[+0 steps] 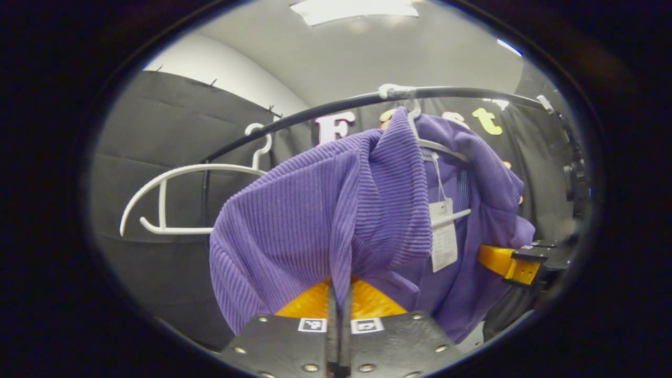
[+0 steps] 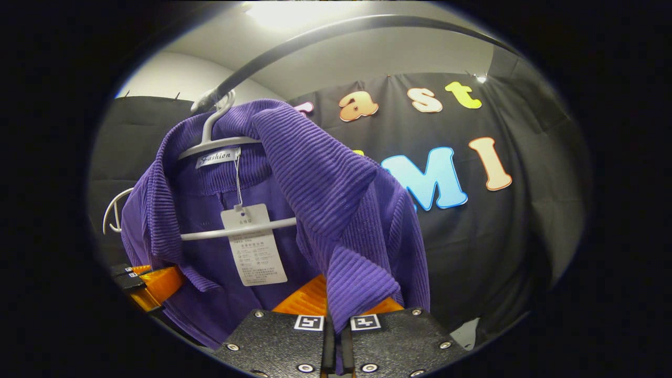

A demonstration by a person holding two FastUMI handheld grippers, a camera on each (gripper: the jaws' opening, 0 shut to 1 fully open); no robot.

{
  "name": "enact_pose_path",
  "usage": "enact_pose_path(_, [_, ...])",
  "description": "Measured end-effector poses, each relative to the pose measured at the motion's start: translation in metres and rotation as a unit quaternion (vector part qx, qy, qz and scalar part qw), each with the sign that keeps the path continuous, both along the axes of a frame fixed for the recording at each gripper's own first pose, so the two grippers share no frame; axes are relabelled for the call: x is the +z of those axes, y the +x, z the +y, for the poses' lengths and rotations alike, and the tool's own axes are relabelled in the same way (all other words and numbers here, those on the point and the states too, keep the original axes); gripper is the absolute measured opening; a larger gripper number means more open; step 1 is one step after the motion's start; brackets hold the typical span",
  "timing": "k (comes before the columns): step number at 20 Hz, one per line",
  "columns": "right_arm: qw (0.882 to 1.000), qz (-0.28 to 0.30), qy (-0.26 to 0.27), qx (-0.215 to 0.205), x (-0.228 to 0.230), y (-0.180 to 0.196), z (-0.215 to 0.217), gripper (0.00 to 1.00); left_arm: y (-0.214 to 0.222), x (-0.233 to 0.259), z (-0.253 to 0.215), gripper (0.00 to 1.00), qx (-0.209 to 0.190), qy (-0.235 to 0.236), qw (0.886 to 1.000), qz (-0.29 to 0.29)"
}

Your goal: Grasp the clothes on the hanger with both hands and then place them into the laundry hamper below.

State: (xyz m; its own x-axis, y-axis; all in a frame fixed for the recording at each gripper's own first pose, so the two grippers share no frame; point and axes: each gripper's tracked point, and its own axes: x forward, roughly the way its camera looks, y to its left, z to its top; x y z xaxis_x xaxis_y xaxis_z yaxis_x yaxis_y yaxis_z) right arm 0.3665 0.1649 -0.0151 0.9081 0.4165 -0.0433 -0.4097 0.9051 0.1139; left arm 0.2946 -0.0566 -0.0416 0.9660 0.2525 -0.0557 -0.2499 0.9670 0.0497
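A purple ribbed garment hangs on a white hanger from a black rail. My left gripper is shut on a fold of its fabric at the bottom of the left gripper view. In the right gripper view the same purple garment drapes over the white hanger, with a paper tag hanging inside. My right gripper is shut on the garment's front edge. The right gripper shows orange at the right of the left gripper view; the left gripper shows orange at lower left of the right gripper view.
An empty white hanger hangs on the rail left of the garment. The black rail curves overhead. Black cloth walls stand close behind, with a pale ceiling and a light above.
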Motion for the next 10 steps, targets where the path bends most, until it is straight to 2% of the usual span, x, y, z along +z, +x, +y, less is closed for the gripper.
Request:
enact_pose_path(4, [0.995, -0.081, -0.017, -0.048, 0.036, -0.002, -0.025, 0.04, -0.015, 0.013, 0.001, 0.05, -0.015, -0.003, 1.000, -0.010])
enact_pose_path(6, [0.989, -0.127, -0.031, -0.068, 0.060, -0.003, -0.037, 0.04, -0.030, 0.027, 0.004, 0.00, -0.017, 0.001, 1.000, -0.021])
enact_pose_path(7, [0.985, -0.150, -0.039, -0.077, 0.070, -0.002, -0.043, 0.02, -0.035, 0.033, 0.007, 0.05, -0.014, 0.004, 1.000, -0.026])
enact_pose_path(10, [0.972, -0.205, -0.056, -0.099, 0.101, 0.007, -0.055, 0.02, -0.047, 0.053, 0.014, 0.05, -0.012, 0.016, 0.999, -0.039])
